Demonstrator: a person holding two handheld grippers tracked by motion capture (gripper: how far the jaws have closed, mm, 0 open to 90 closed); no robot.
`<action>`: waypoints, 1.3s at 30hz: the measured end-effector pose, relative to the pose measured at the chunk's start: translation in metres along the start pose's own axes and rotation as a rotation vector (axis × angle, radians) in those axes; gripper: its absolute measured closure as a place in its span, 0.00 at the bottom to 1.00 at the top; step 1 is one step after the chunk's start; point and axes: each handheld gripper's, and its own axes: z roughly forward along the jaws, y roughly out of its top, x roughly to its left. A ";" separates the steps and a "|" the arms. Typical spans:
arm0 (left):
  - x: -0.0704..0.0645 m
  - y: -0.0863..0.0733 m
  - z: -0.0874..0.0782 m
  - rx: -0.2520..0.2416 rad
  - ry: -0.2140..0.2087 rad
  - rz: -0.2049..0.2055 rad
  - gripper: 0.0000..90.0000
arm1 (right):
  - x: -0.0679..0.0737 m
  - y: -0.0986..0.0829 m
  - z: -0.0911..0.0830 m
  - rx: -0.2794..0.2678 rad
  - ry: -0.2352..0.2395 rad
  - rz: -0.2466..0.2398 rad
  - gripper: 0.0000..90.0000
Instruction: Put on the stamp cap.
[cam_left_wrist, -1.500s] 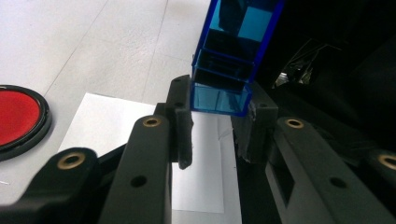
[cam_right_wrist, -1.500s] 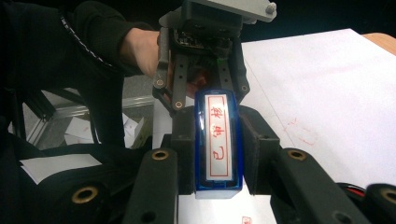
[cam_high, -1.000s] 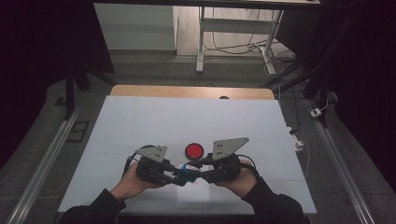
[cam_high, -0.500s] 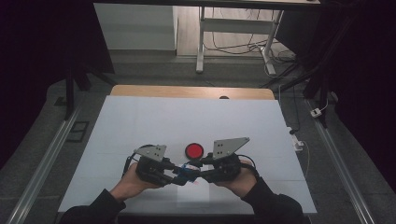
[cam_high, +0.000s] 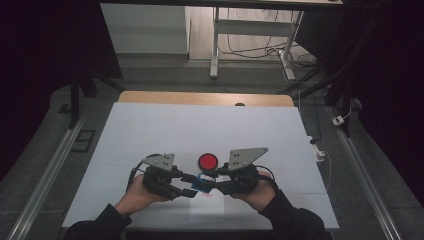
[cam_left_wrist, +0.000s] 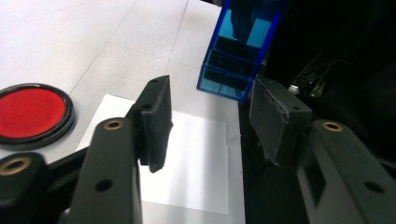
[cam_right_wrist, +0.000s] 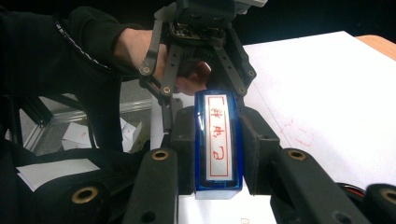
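Note:
A blue see-through stamp (cam_right_wrist: 218, 144) with a white label of red characters sits clamped between the jaws of my right gripper (cam_right_wrist: 218, 154). From above, the stamp (cam_high: 202, 183) hangs between the two grippers near the table's front edge. My left gripper (cam_left_wrist: 210, 121) faces it with jaws open and nothing between them; the stamp's blue body (cam_left_wrist: 238, 56) lies just beyond its fingertips. A round red ink pad (cam_high: 208, 161) with a black rim rests on the table just behind the grippers, and also at the left (cam_left_wrist: 30, 112) in the left gripper view.
A white paper sheet (cam_left_wrist: 196, 163) lies under the left gripper's jaws. Faint red stamped marks (cam_right_wrist: 299, 133) show on the white table cover (cam_high: 200, 130). A wooden strip (cam_high: 200, 98) runs along the table's far edge. Loose paper slips (cam_right_wrist: 79, 133) lie on the floor.

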 end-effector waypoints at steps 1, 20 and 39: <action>-0.001 0.000 0.000 0.003 0.011 -0.002 0.51 | 0.000 0.000 0.000 -0.002 -0.005 0.001 0.78; -0.020 -0.007 -0.019 0.059 0.261 -0.070 0.29 | -0.002 -0.004 -0.002 0.026 -0.065 0.017 0.78; -0.041 -0.027 -0.043 0.057 0.426 -0.163 0.06 | -0.006 -0.008 -0.004 0.066 -0.111 0.036 0.78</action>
